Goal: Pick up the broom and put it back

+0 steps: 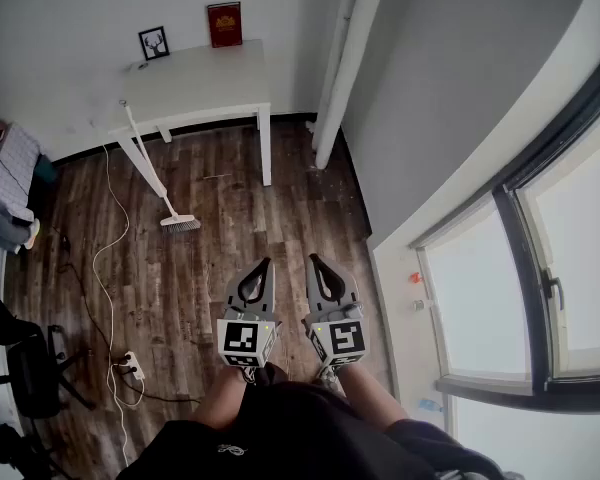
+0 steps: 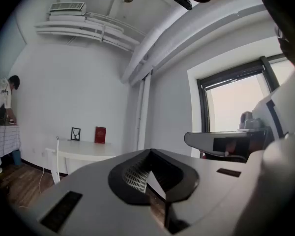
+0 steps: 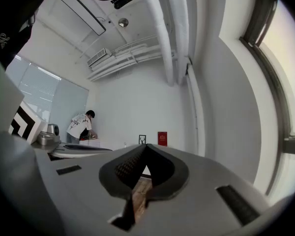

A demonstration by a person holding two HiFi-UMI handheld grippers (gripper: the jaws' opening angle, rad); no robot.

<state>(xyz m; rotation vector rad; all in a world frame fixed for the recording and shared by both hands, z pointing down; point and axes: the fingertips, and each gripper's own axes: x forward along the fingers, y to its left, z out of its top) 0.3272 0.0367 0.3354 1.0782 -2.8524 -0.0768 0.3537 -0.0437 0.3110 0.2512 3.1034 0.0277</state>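
Note:
The broom (image 1: 161,190) leans against the left end of the white table (image 1: 195,80). Its white handle slants up to the table's corner and its pale bristle head (image 1: 180,224) rests on the wooden floor. My left gripper (image 1: 266,264) and right gripper (image 1: 313,259) are side by side close to my body, well short of the broom and pointing level towards the table. Both have their jaws together with nothing between them. The left gripper (image 2: 148,151) and the right gripper (image 3: 145,145) each show closed tips in their own views.
A framed picture (image 1: 153,42) and a red book (image 1: 224,24) stand on the table. A white cable (image 1: 105,248) runs over the floor to a power strip (image 1: 132,365) beside an office chair (image 1: 30,373). White pipes (image 1: 345,58) and a window (image 1: 540,268) are at the right. A person (image 3: 81,124) stands far off.

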